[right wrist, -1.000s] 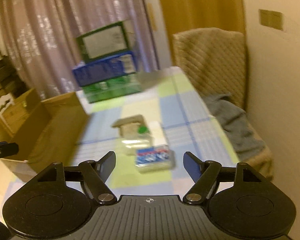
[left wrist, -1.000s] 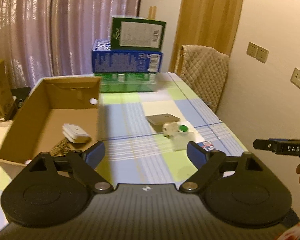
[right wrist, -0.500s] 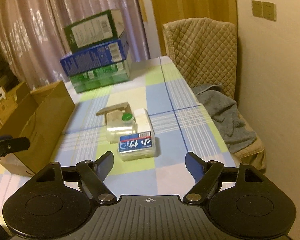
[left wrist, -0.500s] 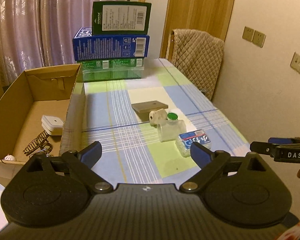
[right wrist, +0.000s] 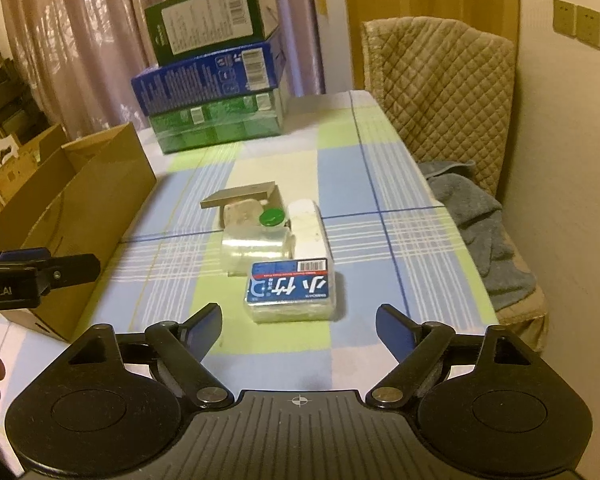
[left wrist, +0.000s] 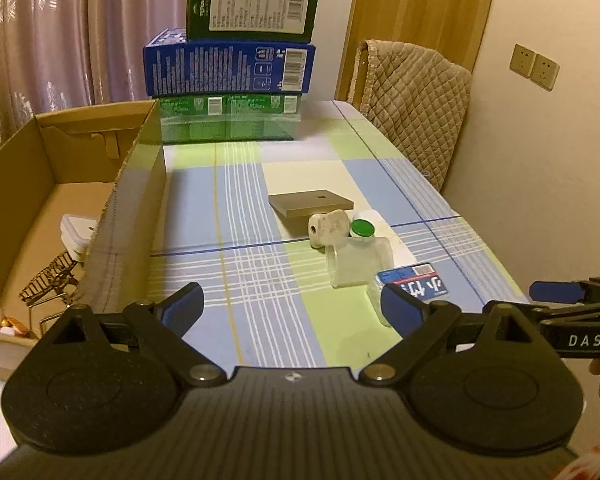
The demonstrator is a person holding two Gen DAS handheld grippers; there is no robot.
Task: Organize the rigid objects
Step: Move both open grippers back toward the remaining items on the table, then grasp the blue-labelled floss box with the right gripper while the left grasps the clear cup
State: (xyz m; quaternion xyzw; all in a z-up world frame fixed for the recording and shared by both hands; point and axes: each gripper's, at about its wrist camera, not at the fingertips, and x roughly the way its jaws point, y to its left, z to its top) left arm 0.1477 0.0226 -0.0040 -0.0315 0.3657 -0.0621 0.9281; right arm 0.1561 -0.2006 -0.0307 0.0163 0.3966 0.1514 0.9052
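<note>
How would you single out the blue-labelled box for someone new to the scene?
On the checked tablecloth, right of the cardboard box, sits a small cluster. The blue-labelled box is its nearest piece, alone in bearing white characters and a barcode.

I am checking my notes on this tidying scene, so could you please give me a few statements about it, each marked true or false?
1. The blue-labelled packet lies on the table, nearest the right gripper. True.
2. The right gripper is clamped on that packet. False: its jaws are opening, with nothing between them.
3. The cardboard box holds nothing. False: a white block and a small metal rack lie inside.
4. The stack at the far end has a dark green box on top. True.
5. The jar's cap is red. False: it is green.
</note>
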